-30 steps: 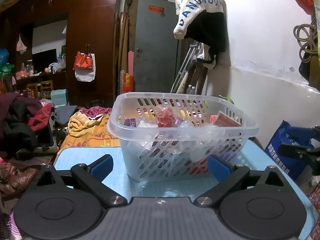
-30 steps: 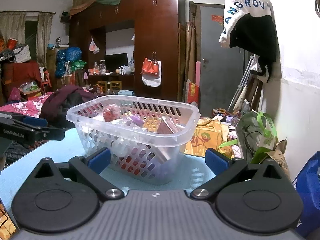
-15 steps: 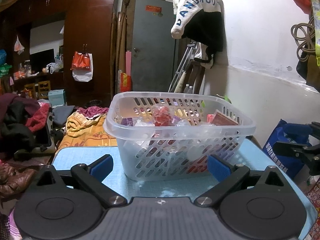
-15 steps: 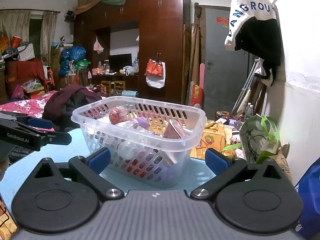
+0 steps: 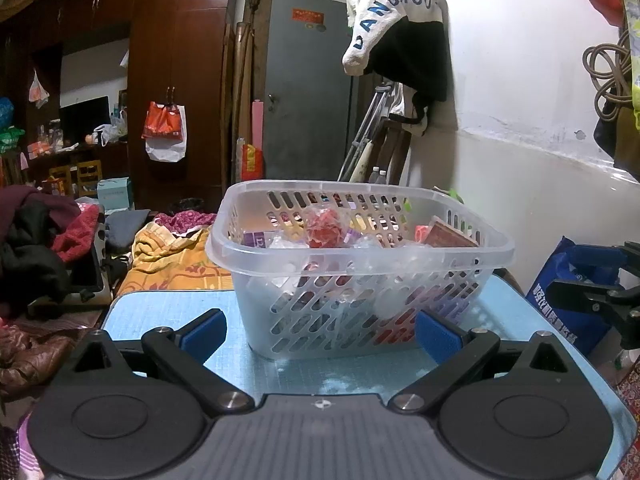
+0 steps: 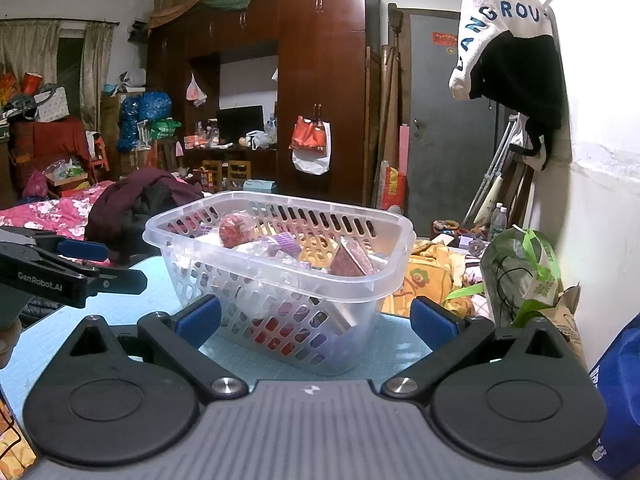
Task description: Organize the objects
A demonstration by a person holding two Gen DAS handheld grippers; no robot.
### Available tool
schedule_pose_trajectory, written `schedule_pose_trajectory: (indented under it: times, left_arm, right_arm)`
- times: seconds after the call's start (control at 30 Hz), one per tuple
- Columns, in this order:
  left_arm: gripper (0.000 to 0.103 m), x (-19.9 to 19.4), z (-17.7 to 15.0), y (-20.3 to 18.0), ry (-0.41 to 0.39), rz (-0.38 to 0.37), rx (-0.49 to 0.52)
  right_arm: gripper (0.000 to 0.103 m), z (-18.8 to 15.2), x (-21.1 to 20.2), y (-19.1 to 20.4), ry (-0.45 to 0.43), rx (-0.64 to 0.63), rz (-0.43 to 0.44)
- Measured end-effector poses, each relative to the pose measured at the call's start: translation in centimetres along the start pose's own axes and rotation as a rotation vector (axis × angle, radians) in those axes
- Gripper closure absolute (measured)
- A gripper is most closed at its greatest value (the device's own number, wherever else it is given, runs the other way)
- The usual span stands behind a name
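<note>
Sitting on a light blue desk (image 5: 168, 312) is a clear plastic basket (image 5: 360, 280) with holes in its sides. It stands upright near the middle of the desk, and it is full of small things: a red wrapped ball (image 5: 326, 228), a purple box (image 6: 286, 245), and a dark red packet (image 6: 354, 262) that leans against the right wall of the basket. The left tool (image 5: 320, 330) is spread wide and holds nothing; its blue pads (image 5: 202, 334) sit low, one on each side of the basket's front, not touching it. The right tool (image 6: 316, 322) is also spread wide and holds nothing, and it looks at the basket from the other front corner. From the right wrist view the left tool shows at the left edge, out over the desk. The desk has bare blue space in front of the basket and to both sides. Its far edge is just behind the basket. Past that edge is a bed with a yellow blanket (image 5: 172, 256) and a pile of dark clothes (image 5: 36, 248). A white wall (image 5: 540, 120) runs along the right side, close to the desk, with a white and black coat (image 5: 400, 40) hanging on it. A blue bag (image 5: 568, 296) sits by the desk's right edge. Tall brown cupboards (image 6: 320, 80) and a grey door (image 5: 308, 92) stand far back.
</note>
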State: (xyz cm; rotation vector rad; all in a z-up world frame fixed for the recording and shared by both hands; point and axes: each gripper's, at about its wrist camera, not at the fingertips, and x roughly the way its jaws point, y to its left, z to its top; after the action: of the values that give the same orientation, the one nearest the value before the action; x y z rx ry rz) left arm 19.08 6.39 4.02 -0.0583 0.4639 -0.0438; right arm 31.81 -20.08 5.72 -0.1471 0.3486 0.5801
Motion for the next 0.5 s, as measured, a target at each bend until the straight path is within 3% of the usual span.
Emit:
schedule_pose_trajectory:
  times: [0.5]
  left_arm:
    - [0.002, 0.00, -0.12, -0.13, 0.001, -0.007, 0.006]
  right_arm:
    - [0.000, 0.00, -0.04, 0.00, 0.002, 0.004, -0.001]
